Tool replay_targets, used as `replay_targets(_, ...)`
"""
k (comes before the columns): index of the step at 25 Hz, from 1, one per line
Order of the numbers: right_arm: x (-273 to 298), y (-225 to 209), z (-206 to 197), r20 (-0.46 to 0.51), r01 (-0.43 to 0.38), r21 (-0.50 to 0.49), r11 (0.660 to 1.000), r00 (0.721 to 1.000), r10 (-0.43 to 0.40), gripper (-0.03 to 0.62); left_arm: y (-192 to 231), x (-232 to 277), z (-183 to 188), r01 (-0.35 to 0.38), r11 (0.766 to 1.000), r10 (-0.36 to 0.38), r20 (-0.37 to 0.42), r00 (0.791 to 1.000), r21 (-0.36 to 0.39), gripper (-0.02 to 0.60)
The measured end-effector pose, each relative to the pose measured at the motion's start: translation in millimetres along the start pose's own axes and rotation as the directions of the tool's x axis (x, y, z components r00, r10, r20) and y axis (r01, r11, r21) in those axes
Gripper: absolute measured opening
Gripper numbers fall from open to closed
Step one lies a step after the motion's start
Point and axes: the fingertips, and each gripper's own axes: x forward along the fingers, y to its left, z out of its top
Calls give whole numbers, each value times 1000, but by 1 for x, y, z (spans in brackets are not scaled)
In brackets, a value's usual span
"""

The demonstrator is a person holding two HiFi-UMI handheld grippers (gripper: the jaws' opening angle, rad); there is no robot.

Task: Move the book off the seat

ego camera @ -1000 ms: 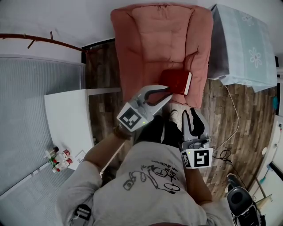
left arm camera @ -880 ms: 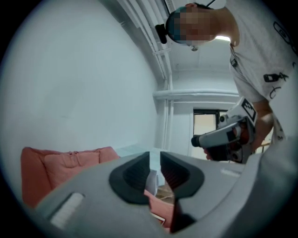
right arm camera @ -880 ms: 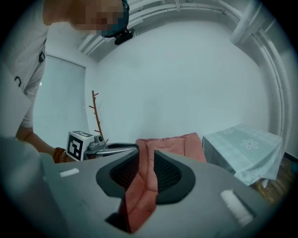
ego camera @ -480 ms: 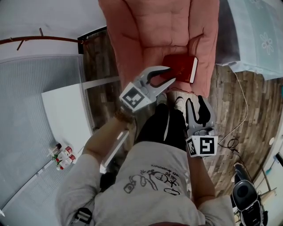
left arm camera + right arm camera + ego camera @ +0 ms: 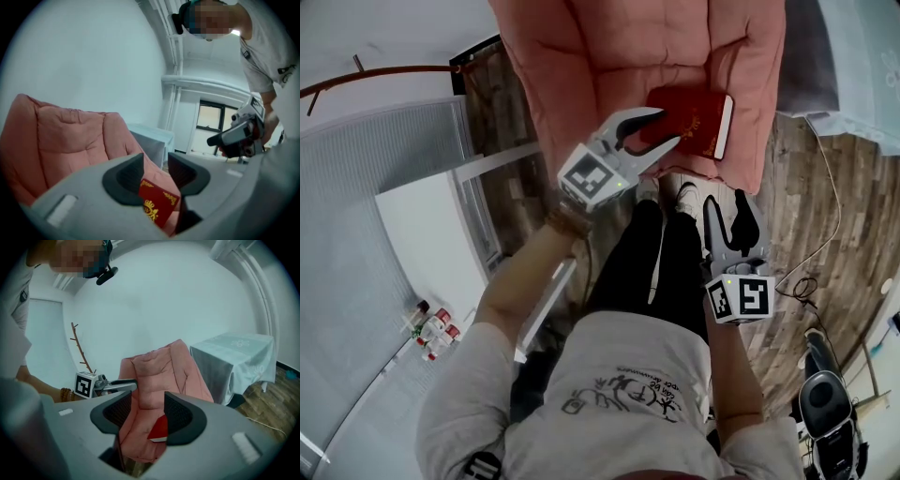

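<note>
A dark red book (image 5: pixel 698 122) with gold print lies flat at the front right of the pink armchair's seat (image 5: pixel 609 56). My left gripper (image 5: pixel 666 128) is open at the book's left edge, and its jaws have just been opening with nothing gripped. In the left gripper view the book (image 5: pixel 159 206) shows low between the jaws of the left gripper (image 5: pixel 156 171). My right gripper (image 5: pixel 725 199) hangs open below the seat's front edge, short of the book, its jaws also just widened. From the right gripper (image 5: pixel 147 413) the book (image 5: pixel 159 430) lies ahead on the chair (image 5: pixel 154 376).
A table under a pale blue cloth (image 5: pixel 862 66) stands right of the chair. A white table (image 5: pixel 422 253) with small bottles (image 5: pixel 431 333) is at the left. A cable (image 5: pixel 825 216) trails over the wooden floor. The person's legs (image 5: pixel 647 262) stand before the seat.
Both grippers have sunk toward the chair and their jaws have spread wider. The left one has closed in on the book's left edge. The book has not moved on the seat.
</note>
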Motion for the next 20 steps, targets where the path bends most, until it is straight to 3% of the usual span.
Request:
replay_targets(4, 15, -13, -34, -25, 15, 49, 999, 1000, -14, 249, 10, 13, -27, -1, 1000, 1, 1, 1000, -16, 179)
replay_targets(13, 60, -47, -104, -40, 66, 159, 985, 997, -61, 304, 35, 52, -99, 56, 997, -53, -54, 997, 49, 237)
replay_targets(20, 91, -61, -170, -72, 106, 263, 959, 993, -90, 328, 62, 75, -142, 103, 994, -101, -59, 993, 32, 267)
